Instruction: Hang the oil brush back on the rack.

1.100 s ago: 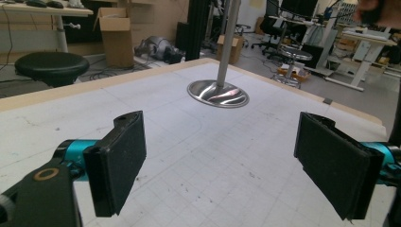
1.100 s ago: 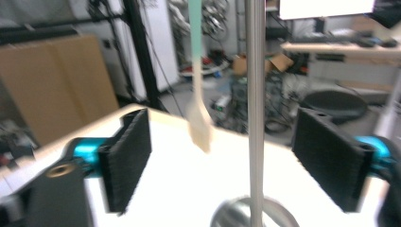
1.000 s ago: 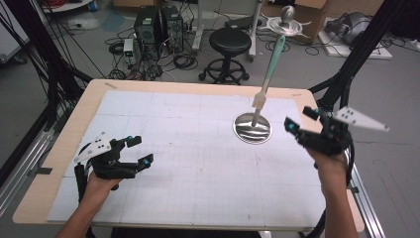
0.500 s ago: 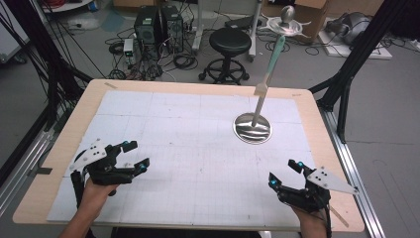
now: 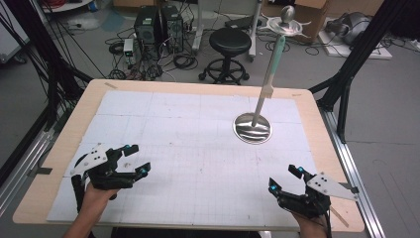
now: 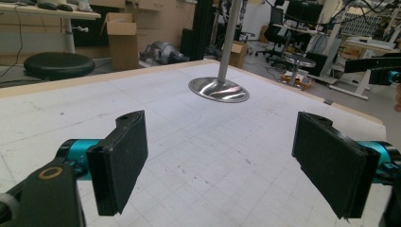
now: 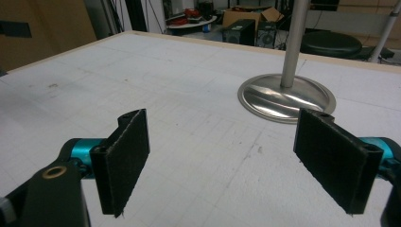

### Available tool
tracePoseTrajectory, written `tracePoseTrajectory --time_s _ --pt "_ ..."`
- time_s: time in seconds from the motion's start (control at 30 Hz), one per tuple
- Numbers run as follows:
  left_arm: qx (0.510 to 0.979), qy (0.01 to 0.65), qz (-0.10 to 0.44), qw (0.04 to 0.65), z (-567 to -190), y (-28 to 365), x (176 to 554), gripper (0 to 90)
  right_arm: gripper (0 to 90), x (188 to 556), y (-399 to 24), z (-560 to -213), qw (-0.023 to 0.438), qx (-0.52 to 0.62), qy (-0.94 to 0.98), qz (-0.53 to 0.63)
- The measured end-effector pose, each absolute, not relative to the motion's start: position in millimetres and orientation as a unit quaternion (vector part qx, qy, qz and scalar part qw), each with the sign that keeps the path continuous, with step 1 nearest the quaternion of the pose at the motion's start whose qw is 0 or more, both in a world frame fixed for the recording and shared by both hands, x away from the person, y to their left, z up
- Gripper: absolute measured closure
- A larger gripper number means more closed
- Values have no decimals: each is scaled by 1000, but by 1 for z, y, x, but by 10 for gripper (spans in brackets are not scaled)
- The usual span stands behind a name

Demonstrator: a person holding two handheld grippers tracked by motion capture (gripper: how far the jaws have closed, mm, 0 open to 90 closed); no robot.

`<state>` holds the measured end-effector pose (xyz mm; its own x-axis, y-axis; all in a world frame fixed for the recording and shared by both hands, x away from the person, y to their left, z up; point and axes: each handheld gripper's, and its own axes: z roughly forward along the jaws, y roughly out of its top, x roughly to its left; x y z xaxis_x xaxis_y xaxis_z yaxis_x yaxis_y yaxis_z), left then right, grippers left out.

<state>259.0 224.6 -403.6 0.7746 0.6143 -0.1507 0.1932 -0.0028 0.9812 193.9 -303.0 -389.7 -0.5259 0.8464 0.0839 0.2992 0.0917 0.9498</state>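
Observation:
A metal stand with a round shiny base point(image 5: 252, 128) and an upright pole point(image 5: 268, 82) rises from the right half of the white gridded mat point(image 5: 198, 148). My left gripper point(image 5: 137, 159) rests low at the front left of the table, open, nothing between its jaws. My right gripper point(image 5: 285, 179) sits at the front right corner, open and empty too. In the left gripper view the stand base point(image 6: 218, 89) lies far ahead between the black pads point(image 6: 118, 165). The right gripper view has the base point(image 7: 286, 97) ahead and to the right, with wide-set pads point(image 7: 124, 158).
The mat covers a wooden table point(image 5: 327, 144) with bare edges. Beyond the far edge stand a black stool point(image 5: 230, 42), computer cases point(image 5: 158, 25) and cables on the floor. Black frame struts point(image 5: 354, 64) flank the table at both sides.
My right gripper dropped from beside the stand at mid right down to the front right corner of the table. The left gripper shifted only slightly.

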Motion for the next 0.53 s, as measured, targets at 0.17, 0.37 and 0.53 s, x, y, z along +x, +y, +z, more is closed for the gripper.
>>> tracePoseTrajectory --time_s 0.17,0.37,0.53 --pt "692 292 165 640 -404 224 260 194 177 195 -304 -391 250 416 691 535" --pt "691 294 164 639 -405 224 261 194 177 197 -303 -392 248 414 692 537" --pt "685 300 164 644 -404 225 262 194 177 196 -303 -392 245 414 693 538"
